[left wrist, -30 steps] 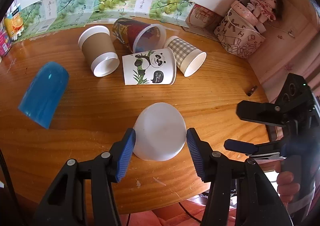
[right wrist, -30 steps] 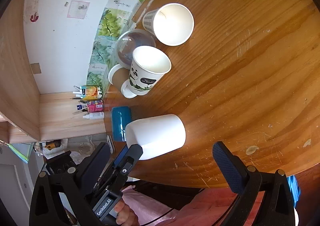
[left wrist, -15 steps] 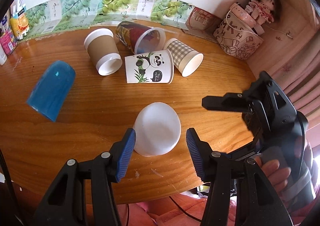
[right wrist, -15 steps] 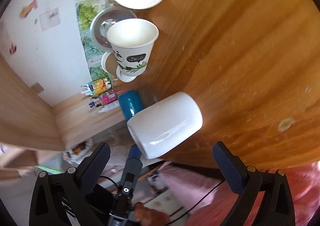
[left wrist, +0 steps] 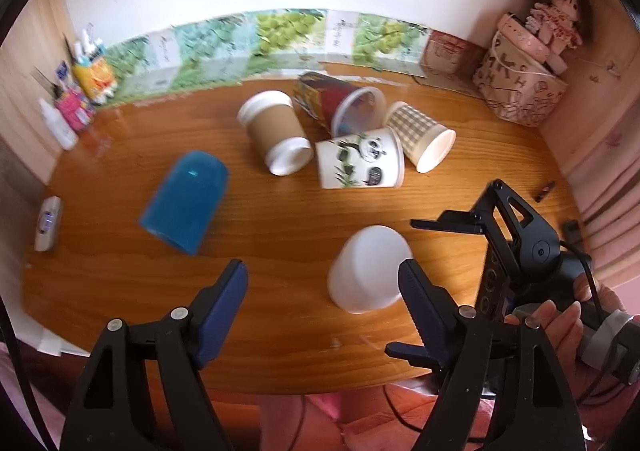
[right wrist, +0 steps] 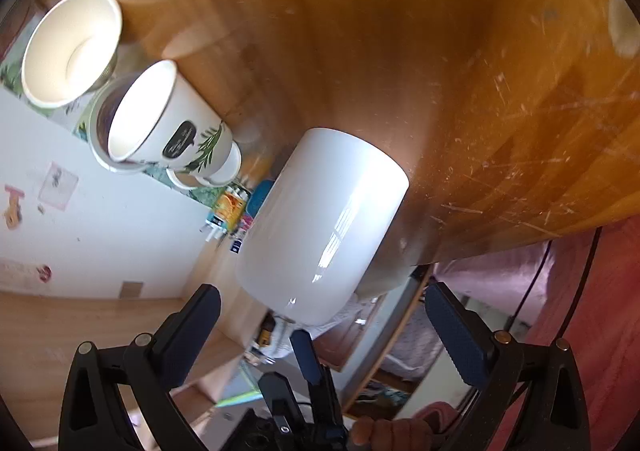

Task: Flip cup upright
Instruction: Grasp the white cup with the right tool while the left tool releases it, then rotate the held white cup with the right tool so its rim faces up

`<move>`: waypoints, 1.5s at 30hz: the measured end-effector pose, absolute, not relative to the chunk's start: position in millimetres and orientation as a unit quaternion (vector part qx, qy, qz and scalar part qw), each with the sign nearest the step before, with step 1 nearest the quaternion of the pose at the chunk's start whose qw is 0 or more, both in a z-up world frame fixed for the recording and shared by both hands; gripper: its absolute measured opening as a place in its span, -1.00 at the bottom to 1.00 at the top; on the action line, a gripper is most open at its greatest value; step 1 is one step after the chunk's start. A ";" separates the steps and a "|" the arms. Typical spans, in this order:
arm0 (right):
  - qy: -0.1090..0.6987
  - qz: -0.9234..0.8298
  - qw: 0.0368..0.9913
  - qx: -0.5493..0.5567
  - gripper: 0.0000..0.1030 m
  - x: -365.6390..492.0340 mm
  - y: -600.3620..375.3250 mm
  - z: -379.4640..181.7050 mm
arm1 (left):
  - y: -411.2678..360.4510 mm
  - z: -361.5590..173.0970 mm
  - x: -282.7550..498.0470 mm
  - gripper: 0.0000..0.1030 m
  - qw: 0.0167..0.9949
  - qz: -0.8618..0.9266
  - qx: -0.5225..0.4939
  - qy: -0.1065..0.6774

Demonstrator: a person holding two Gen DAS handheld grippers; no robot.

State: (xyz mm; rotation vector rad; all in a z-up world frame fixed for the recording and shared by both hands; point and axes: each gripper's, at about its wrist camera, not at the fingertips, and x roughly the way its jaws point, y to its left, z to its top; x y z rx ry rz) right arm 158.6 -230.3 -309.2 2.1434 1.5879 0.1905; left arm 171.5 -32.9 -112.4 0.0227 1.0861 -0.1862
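Observation:
A plain white cup (left wrist: 370, 269) stands mouth-down on the wooden table (left wrist: 280, 219) near its front edge. My left gripper (left wrist: 324, 307) is open and empty; the cup is in front of its right finger (left wrist: 420, 303), not between the fingers. My right gripper (right wrist: 320, 327) is open, rolled on its side, with the white cup (right wrist: 320, 227) just ahead between its spread fingers, not touching. The right gripper (left wrist: 516, 247) also shows at the right of the left wrist view, beside the cup.
A blue cup (left wrist: 186, 201) stands mouth-down at the left. Lying on their sides at the back are a brown sleeved cup (left wrist: 276, 135), a panda cup (left wrist: 360, 163), a checked cup (left wrist: 422, 141) and a clear cup (left wrist: 340, 111). Bottles (left wrist: 72, 107) and a patterned bag (left wrist: 520, 87) stand at the corners.
My left gripper has opened wider and drawn back to the left, so the white cup is off its centre. My right gripper has rolled and closed in on the white cup.

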 end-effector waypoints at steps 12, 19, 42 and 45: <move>0.522 0.026 0.174 0.835 0.72 149.9 -223.6 -321.9 | -29.8 -89.3 165.9 0.57 0.869 -0.035 0.081 0.487; 0.522 0.022 0.183 0.833 0.47 157.6 -217.0 -322.5 | -17.0 -81.9 166.7 0.57 0.872 -0.030 0.074 0.483; 0.474 0.110 0.541 0.686 0.40 177.6 -220.5 -234.4 | 19.8 -68.6 168.5 0.57 0.870 -0.105 0.097 0.472; 0.461 0.102 0.628 0.619 0.40 175.8 -218.1 -213.4 | 27.1 -66.3 166.2 0.57 0.871 -0.121 0.101 0.466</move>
